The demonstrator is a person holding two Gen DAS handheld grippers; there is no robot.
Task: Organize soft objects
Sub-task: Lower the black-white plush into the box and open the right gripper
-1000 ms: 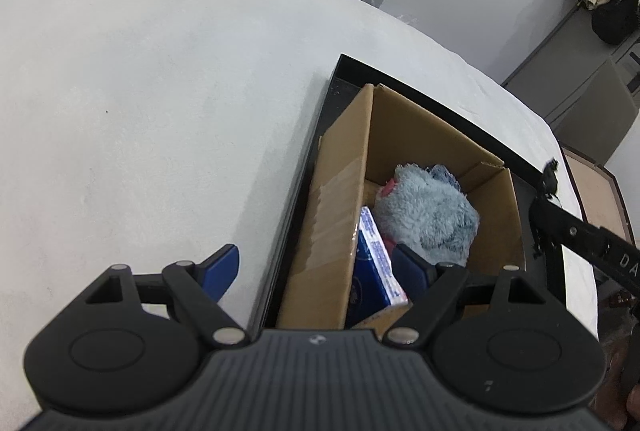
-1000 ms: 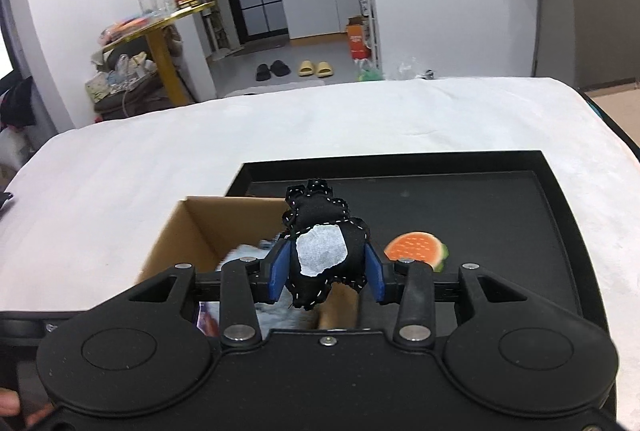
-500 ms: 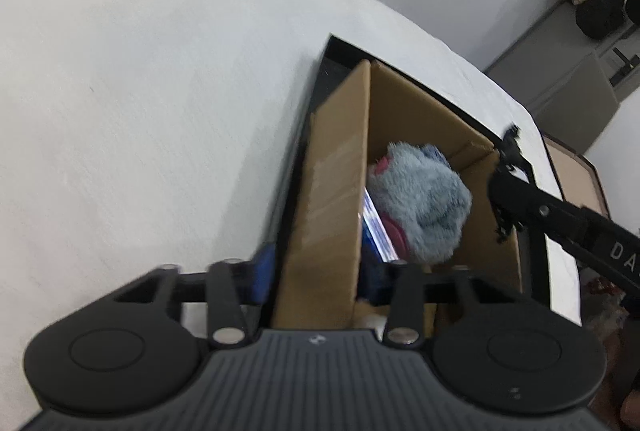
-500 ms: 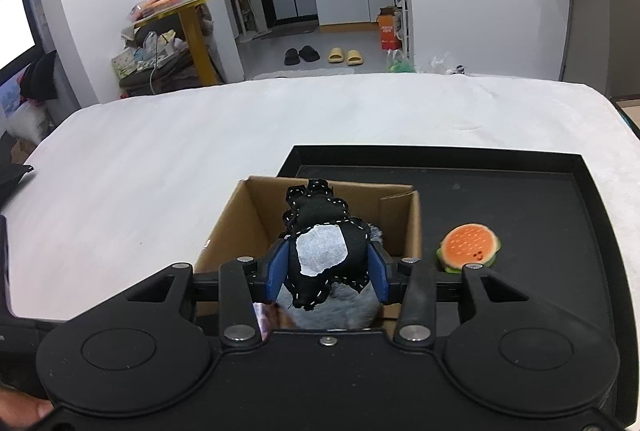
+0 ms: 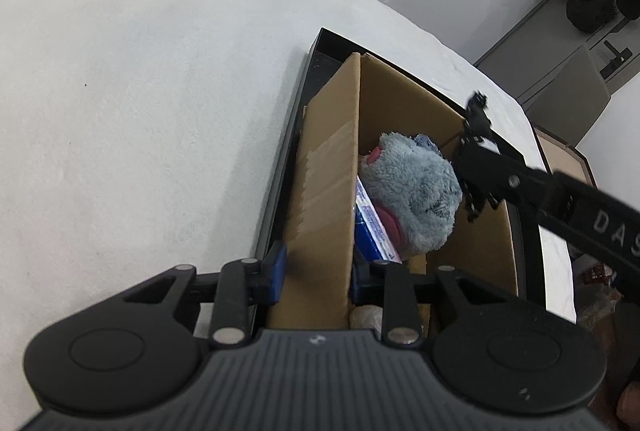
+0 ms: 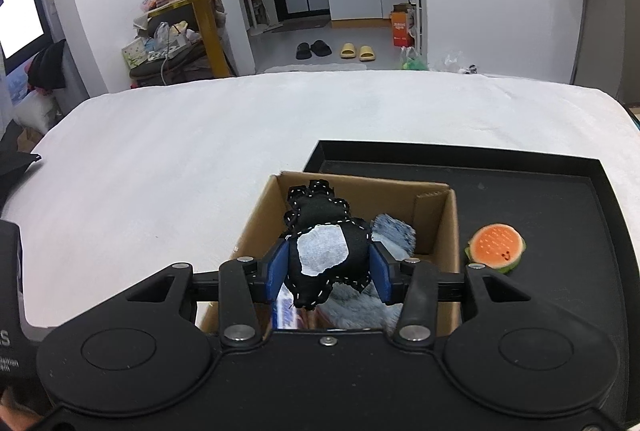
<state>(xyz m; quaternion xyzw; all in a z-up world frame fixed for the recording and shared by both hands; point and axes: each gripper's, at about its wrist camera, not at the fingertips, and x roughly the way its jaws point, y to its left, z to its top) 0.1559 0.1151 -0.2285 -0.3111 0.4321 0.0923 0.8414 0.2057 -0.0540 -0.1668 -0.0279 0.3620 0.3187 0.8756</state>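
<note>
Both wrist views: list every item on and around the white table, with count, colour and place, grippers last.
cardboard box: one, brown, open-topped, standing in the near left part of the tray
tray: one, black, on the white table
plush toy: one, grey-blue and fluffy, inside the box
packet: one, blue and white, inside the box beside the plush toy
black stitched toy: one, black with a white patch, above the box
burger toy: one, orange on green, on the tray just right of the box
slippers: two pairs, black and yellow, on the floor beyond the table
left gripper: blue pads, jaws closing on the box's left wall
right gripper: blue pads, clamped on the black stitched toy
</note>
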